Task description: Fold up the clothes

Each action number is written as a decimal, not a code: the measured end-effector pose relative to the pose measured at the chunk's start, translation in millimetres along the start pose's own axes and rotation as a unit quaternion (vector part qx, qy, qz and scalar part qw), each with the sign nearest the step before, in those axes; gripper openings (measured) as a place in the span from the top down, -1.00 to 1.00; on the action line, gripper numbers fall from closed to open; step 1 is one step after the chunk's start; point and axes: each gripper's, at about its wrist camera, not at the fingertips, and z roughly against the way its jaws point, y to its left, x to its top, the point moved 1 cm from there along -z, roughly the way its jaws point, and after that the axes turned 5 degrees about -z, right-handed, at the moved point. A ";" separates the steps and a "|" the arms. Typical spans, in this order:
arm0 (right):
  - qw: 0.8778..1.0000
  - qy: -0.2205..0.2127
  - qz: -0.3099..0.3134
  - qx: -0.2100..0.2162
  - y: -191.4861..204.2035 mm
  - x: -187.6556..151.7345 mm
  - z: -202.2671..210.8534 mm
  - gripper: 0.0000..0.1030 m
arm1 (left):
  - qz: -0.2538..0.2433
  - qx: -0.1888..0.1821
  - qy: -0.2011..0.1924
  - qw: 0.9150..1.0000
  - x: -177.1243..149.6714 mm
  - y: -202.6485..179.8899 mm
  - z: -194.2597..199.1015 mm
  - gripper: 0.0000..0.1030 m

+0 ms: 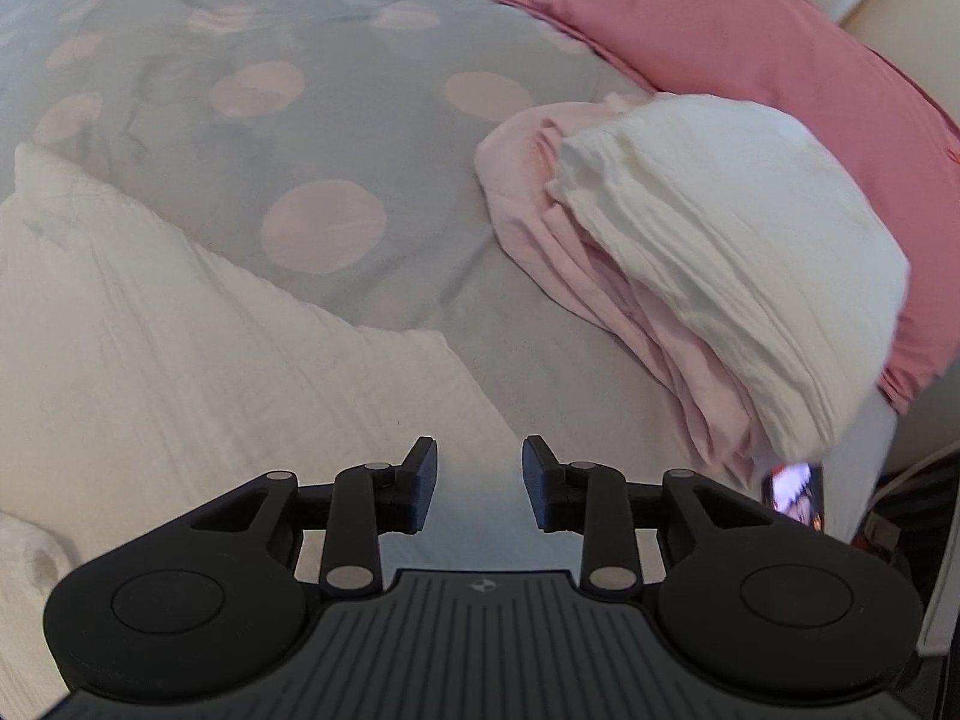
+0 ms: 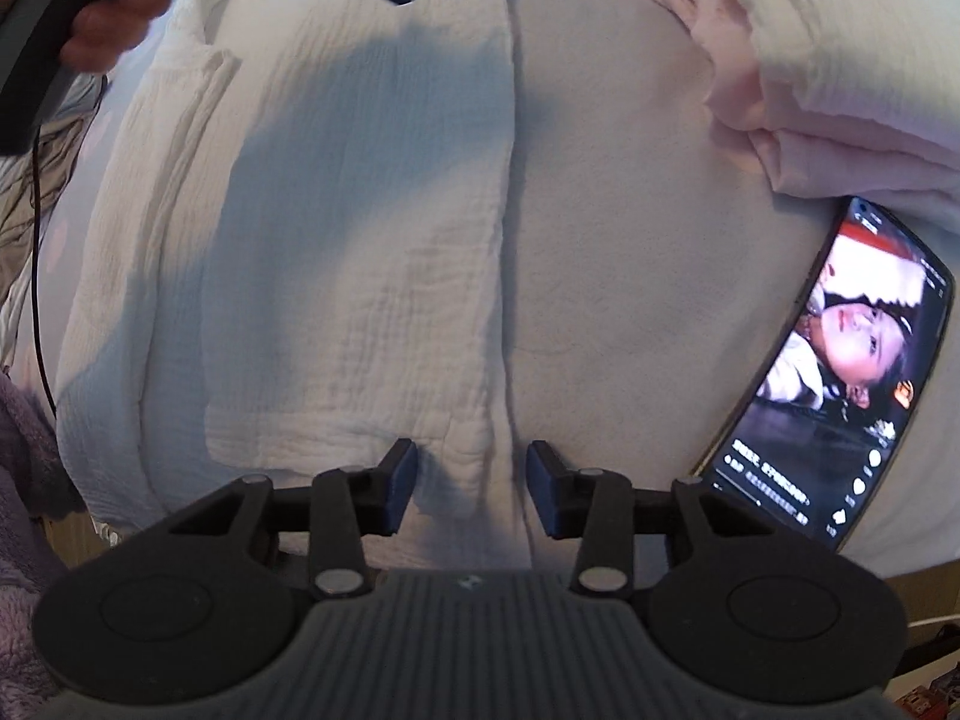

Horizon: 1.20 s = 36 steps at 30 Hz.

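Fingers of the left gripper (image 1: 479, 483) are seen parted by a moderate gap, with nothing between the pads; only the grey bedspread (image 1: 360, 120) with pale pink dots is visible through the gap. No cloth is touched by them. The white crinkled garment (image 1: 180, 360) lies flat on the bedspread to the left of this gripper, its edge near the left finger but apart from it.

In the right wrist view, the right gripper (image 2: 471, 489) is likewise held partly open and empty. Its fingers (image 2: 399, 483) are poised over the near right corner of the same white crinkled garment (image 2: 360, 240), which is spread flat with a folded strip along its left side. Whether the left pad rests on the fabric cannot be told; nothing is pinched.

At the upper left of that view, a hand (image 2: 114, 18) is seen wrapped around the handle of the other gripper, whose dark fingers reach over the far edge of the garment.

A stack of folded clothes (image 1: 690, 276), pink below and white on top, is set to the right on the bedspread, against a pink pillow (image 1: 750, 72). A phone (image 2: 840, 384) lies just beside the stack, its screen lit with a video; small lines of writing are shown on it but cannot be read. No brand name can be read on the grippers.
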 end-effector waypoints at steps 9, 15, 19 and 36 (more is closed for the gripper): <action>0.999 -0.004 0.047 0.022 20.5 1.8 0.1 0.72 | 0.058 0.034 0.027 0.997 19.4 6.2 -38.2 0.32; 0.994 -0.028 0.096 0.050 53.6 2.6 19.8 0.73 | 0.057 0.037 0.013 0.998 13.3 15.0 -33.9 0.83; 0.991 -0.032 0.123 0.049 72.1 3.6 26.4 0.73 | 0.079 -0.010 -0.015 0.997 8.8 31.4 -8.0 0.93; 0.974 -0.008 0.205 0.094 163.1 8.0 6.7 0.74 | 0.175 -0.061 -0.120 0.975 -79.4 162.4 84.3 0.95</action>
